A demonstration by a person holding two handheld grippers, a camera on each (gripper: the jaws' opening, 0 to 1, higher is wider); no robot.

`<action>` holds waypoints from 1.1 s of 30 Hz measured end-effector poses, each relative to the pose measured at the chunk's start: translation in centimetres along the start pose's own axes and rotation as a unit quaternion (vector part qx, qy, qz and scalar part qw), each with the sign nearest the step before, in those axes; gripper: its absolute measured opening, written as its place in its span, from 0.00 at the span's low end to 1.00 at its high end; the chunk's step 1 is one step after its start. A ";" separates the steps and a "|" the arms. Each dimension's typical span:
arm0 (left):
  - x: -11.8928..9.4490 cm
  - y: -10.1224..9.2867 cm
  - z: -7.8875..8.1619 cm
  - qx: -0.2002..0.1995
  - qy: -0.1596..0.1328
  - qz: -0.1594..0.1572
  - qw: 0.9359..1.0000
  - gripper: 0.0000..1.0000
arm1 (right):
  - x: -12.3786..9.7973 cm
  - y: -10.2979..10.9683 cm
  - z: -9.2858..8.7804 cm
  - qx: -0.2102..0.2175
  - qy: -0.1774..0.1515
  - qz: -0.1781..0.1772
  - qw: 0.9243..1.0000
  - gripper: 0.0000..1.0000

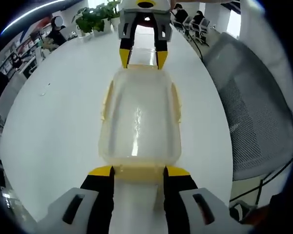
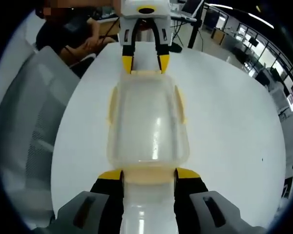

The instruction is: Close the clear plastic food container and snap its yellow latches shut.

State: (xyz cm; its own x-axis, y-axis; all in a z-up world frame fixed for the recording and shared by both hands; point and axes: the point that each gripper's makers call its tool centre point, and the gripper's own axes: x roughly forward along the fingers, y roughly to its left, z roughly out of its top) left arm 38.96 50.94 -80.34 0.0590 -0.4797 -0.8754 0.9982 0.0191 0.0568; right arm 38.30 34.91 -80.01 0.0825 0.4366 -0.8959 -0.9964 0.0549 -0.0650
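The clear plastic container (image 1: 139, 122) lies lengthwise on the white table (image 1: 53, 126) with its lid on. Yellow side latches (image 1: 106, 100) run along both long edges. In the left gripper view my left gripper (image 1: 139, 171) stands open, its yellow-tipped jaws straddling the near yellow end latch (image 1: 139, 176). My right gripper (image 1: 142, 59) is open at the far end. In the right gripper view the same container (image 2: 146, 122) reaches from my right gripper (image 2: 149, 174), spread around its end latch (image 2: 149, 179), to the left gripper (image 2: 145, 63) opposite. Whether the jaws touch the latches I cannot tell.
A grey mesh office chair (image 1: 254, 112) stands close to the table's edge, seen also as the chair (image 2: 24, 112) in the right gripper view. A potted plant (image 1: 95, 17) sits at the table's far side. A seated person (image 2: 73, 29) is beyond the table. Desks fill the background.
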 end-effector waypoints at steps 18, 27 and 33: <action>-0.2 0.8 6.9 0.031 -0.043 0.014 0.998 0.39 | -5.4 -0.9 -4.1 0.006 0.000 -0.032 0.999 0.39; 1.4 0.4 9.9 0.038 -0.056 0.006 0.998 0.39 | -6.8 -0.5 -7.0 0.010 0.001 -0.033 0.999 0.39; 1.7 0.2 11.4 0.041 -0.063 0.006 0.997 0.39 | -7.7 -0.3 -8.2 0.013 -0.007 -0.034 0.999 0.39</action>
State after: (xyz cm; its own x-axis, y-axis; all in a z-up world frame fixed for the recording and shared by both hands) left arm 39.13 40.08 -76.35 0.0636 -0.5857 -0.8080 0.9929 -0.0447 0.1106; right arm 37.80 24.11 -76.68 0.1498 0.4430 -0.8839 -0.9876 0.1086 -0.1130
